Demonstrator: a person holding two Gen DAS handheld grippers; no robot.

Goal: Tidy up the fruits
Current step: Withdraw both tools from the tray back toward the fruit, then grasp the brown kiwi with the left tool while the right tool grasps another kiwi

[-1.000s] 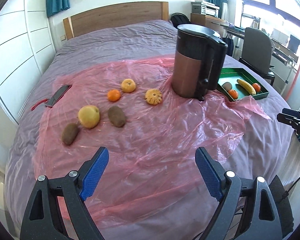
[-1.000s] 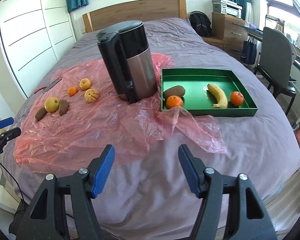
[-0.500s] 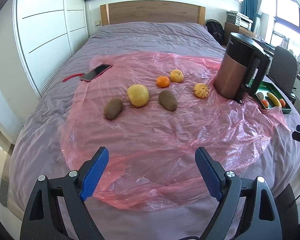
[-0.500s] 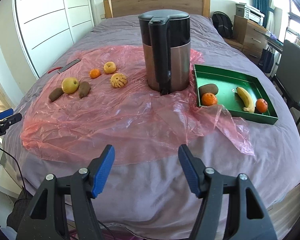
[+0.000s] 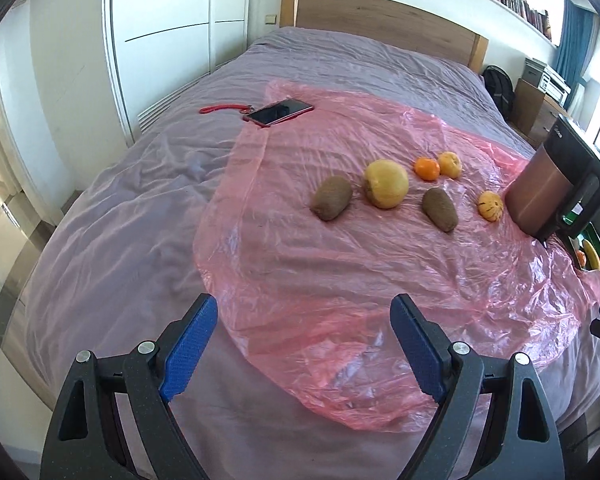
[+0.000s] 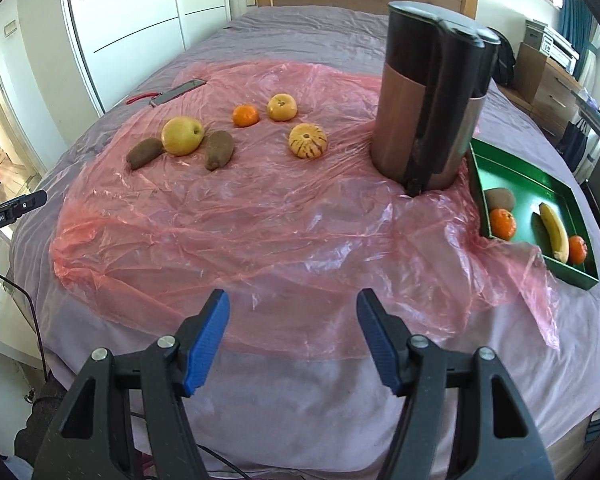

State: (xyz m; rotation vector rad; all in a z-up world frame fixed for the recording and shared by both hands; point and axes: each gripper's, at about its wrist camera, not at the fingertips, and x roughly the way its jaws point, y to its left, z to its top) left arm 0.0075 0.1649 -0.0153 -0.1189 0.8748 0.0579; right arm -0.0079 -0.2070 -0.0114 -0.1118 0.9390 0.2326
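Note:
Several fruits lie on a pink plastic sheet (image 5: pixel 340 280) on the bed: a kiwi (image 5: pixel 332 197), a yellow pear (image 5: pixel 386 183), a second kiwi (image 5: pixel 440 209), a small orange (image 5: pixel 427 169), a yellow-orange fruit (image 5: pixel 450 164) and a striped orange fruit (image 5: pixel 490 206). The right wrist view shows the same group, with the pear (image 6: pixel 182 135) and the striped fruit (image 6: pixel 308 141). A green tray (image 6: pixel 540 172) at the right holds a kiwi (image 6: pixel 501 199), two oranges and a banana (image 6: pixel 554 231). My left gripper (image 5: pixel 304 340) and right gripper (image 6: pixel 293 336) both stand open and empty over the sheet's near edge.
A tall copper and black kettle (image 6: pixel 430 112) stands between the loose fruits and the tray. A phone (image 5: pixel 278 112) with a red strap lies at the sheet's far left corner. White wardrobes line the left wall; a wooden headboard (image 5: pixel 380 16) is at the back.
Both views have swung left along the bed's near edge. In the left wrist view the fruits and kettle slid rightward; in the right wrist view the tray moved to the right edge. Both jaws kept their width.

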